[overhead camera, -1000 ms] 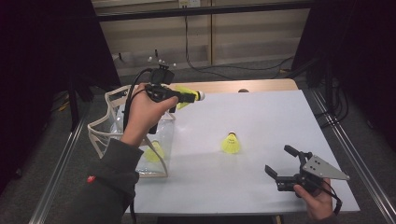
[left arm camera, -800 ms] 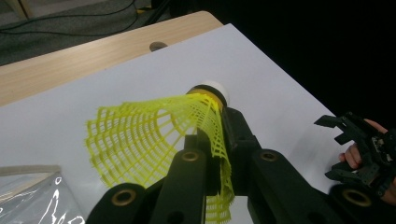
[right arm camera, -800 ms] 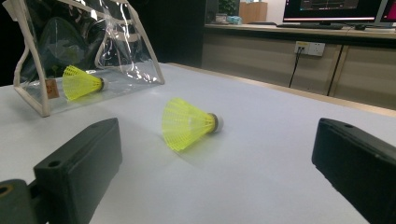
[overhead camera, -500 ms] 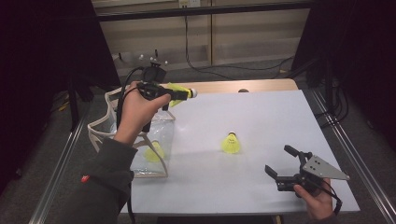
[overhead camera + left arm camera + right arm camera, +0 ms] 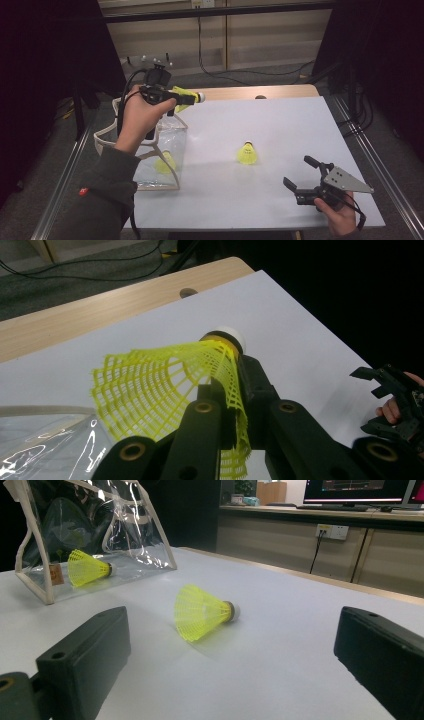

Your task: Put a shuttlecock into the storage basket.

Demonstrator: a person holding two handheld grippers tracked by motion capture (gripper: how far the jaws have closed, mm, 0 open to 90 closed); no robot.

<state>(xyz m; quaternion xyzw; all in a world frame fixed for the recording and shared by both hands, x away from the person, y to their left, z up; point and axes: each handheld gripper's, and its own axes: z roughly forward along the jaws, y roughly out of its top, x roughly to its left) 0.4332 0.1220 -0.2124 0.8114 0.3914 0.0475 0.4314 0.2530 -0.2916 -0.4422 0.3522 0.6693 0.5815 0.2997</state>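
My left gripper [image 5: 186,99] is raised above the table's left side and shut on a yellow shuttlecock [image 5: 190,97]. Its black jaws pinch the mesh skirt [image 5: 160,385], and the white cork points away from the hand. Just below it stands a clear plastic bag [image 5: 172,135] with a second yellow shuttlecock [image 5: 165,163] inside. A third shuttlecock [image 5: 247,154] lies on its side on the white table [image 5: 285,120]. My right gripper [image 5: 301,173] rests low at the front right, open, its jaws aimed at that shuttlecock [image 5: 200,612] with nothing between them.
A wooden strip [image 5: 240,93] with a small hole runs along the table's far edge. Metal rails flank both sides. The bag [image 5: 125,535] sits at the left edge, its white handles spread outward. Cables lie on the floor behind.
My left hand has drifted a little to the left with the shuttlecock still gripped, now more above the bag. The right gripper has stayed still.
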